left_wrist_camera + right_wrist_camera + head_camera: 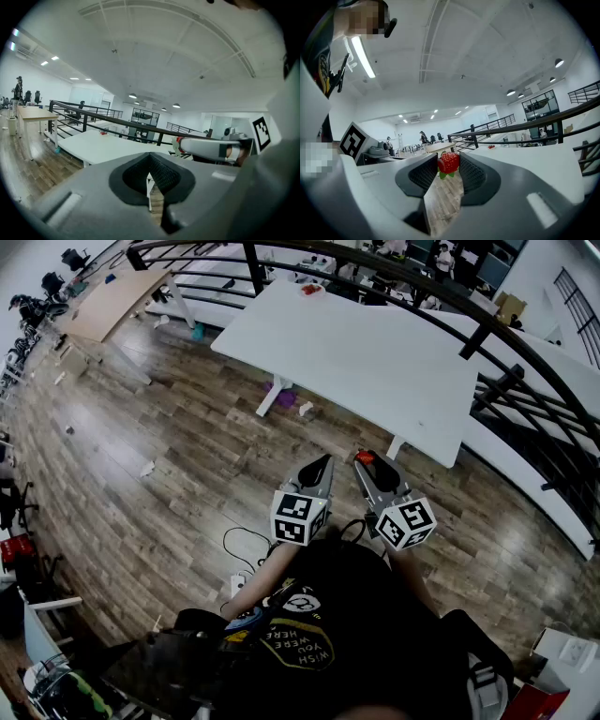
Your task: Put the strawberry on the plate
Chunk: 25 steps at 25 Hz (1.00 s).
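Red strawberry (449, 162) sits pinched between the pads of the right claw (367, 461), held in the air over the wooden floor (141, 456), short of the white bench (375, 352). Just beside it, the left claw (150, 157) has its jaws pressed together on nothing.

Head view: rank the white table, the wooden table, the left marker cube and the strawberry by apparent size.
1. white table
2. wooden table, though it stands farther off
3. left marker cube, enlarged by nearness to the camera
4. strawberry, a small red spot
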### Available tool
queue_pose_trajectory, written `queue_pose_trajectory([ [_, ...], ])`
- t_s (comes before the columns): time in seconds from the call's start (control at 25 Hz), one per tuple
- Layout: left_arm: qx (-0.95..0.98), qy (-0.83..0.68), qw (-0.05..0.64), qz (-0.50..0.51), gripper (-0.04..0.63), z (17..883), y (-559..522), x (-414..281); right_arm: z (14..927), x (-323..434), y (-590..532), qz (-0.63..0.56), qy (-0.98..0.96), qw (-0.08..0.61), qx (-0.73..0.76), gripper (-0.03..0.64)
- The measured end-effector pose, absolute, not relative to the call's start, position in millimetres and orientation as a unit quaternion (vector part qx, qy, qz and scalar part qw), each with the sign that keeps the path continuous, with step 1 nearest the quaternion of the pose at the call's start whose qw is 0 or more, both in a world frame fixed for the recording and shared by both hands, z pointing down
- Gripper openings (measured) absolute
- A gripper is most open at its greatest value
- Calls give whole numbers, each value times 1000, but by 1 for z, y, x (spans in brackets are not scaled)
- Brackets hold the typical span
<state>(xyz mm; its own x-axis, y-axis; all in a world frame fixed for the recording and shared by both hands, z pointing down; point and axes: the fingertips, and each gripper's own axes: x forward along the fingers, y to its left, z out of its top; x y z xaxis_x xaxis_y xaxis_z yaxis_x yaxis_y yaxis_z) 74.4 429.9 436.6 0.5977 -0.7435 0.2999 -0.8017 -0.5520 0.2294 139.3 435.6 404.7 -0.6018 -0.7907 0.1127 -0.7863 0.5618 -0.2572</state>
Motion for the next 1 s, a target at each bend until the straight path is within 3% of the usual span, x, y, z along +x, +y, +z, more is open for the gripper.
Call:
queue_pose_trajectory([
  [1.0, 886, -423, 173, 74, 0, 434, 423, 125, 399, 173, 428, -141, 899, 42, -411, 146],
])
